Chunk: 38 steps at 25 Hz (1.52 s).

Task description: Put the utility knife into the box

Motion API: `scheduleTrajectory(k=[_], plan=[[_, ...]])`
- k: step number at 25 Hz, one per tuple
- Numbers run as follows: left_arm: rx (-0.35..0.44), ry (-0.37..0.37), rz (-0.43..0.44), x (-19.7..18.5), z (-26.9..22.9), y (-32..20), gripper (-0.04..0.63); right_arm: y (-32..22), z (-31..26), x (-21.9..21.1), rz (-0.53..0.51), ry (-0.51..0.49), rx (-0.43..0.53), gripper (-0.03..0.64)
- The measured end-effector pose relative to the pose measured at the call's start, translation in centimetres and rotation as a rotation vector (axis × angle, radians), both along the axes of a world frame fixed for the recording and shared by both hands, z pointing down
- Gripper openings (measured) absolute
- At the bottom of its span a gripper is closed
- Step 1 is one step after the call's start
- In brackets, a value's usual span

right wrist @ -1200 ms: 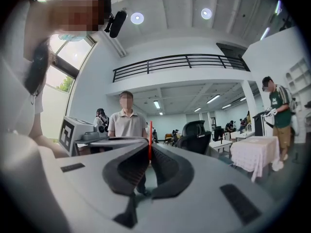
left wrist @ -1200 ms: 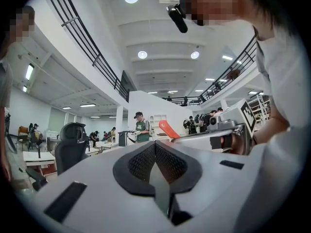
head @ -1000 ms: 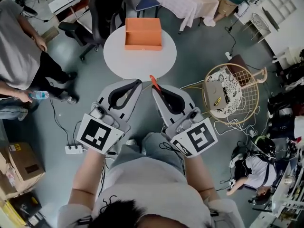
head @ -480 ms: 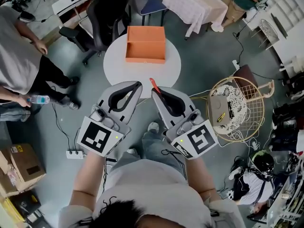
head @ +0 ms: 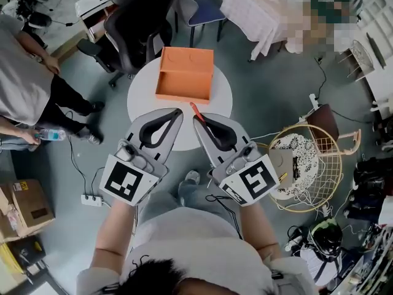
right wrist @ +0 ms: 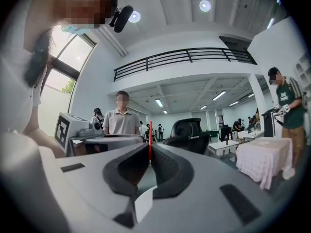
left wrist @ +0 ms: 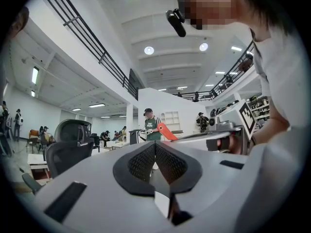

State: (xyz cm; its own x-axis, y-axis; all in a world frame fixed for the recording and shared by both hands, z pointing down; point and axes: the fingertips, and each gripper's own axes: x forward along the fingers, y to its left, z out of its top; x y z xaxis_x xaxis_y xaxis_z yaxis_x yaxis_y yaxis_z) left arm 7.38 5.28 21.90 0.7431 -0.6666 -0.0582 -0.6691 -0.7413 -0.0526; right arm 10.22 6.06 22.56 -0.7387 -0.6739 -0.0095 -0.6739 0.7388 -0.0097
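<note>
An open orange box (head: 184,75) sits on the far half of a round white table (head: 142,103). My right gripper (head: 198,119) is shut on a red utility knife (head: 196,111), whose tip sticks out past the jaws over the table's near part, just short of the box. In the right gripper view the knife (right wrist: 150,139) shows as a thin red edge standing between the closed pads of the right gripper (right wrist: 149,155). My left gripper (head: 175,113) is shut and empty, beside the right one. The left gripper view shows its jaws (left wrist: 155,149) closed, with the knife (left wrist: 166,131) beyond.
A black office chair (head: 138,17) stands behind the table, and a cloth-covered table (head: 258,5) at the back right. A wire basket stool (head: 304,165) is at the right. A person (head: 24,66) stands at the left. A power strip (head: 91,199) and cardboard box (head: 24,209) lie on the floor.
Both grippers and the view have come forward to the table. The knife tip now hangs over the table's near part, close to the box. Both grippers stay shut.
</note>
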Motion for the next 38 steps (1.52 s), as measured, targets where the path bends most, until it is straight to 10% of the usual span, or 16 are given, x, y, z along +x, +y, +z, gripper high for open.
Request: scheduleTrajectory(k=[10,38], plan=[[-0.049,-0.025,-0.021,0.2,2.2,-5.1,0.009,-5.9,2.1,0.2,-0.017,-0.009,-0.048,0.017],[-0.144,-0.065,0.329,-7.3,8.6,-19.7,0.009,-24.8,16.5,-6.8,0.26,0.178,-0.345,0.017]])
